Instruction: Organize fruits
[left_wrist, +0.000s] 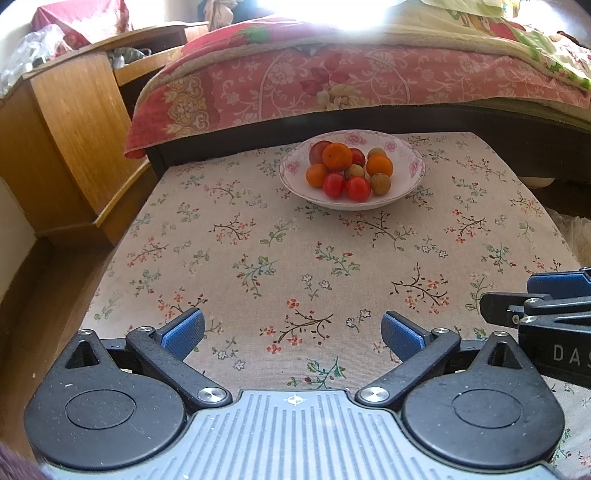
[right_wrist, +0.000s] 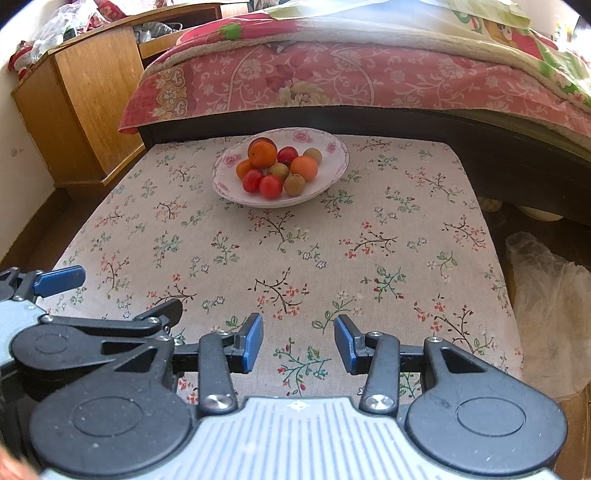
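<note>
A white floral bowl (left_wrist: 406, 184) stands at the far middle of the floral-cloth table (left_wrist: 258, 258). It holds several fruits: oranges (left_wrist: 337, 156), red tomatoes (left_wrist: 357, 188) and small brown longans (left_wrist: 380, 183). The bowl (right_wrist: 332, 147) also shows in the right wrist view, left of centre, with the oranges (right_wrist: 263, 154) on top. My left gripper (left_wrist: 293, 334) is open and empty over the near table edge. My right gripper (right_wrist: 298, 341) is open and empty beside it, to its right. Both are far from the bowl.
A bed with a pink floral quilt (left_wrist: 332, 81) runs behind the table. A wooden nightstand (left_wrist: 66, 140) stands at the left. A clear plastic bag (right_wrist: 550, 302) lies on the floor right of the table.
</note>
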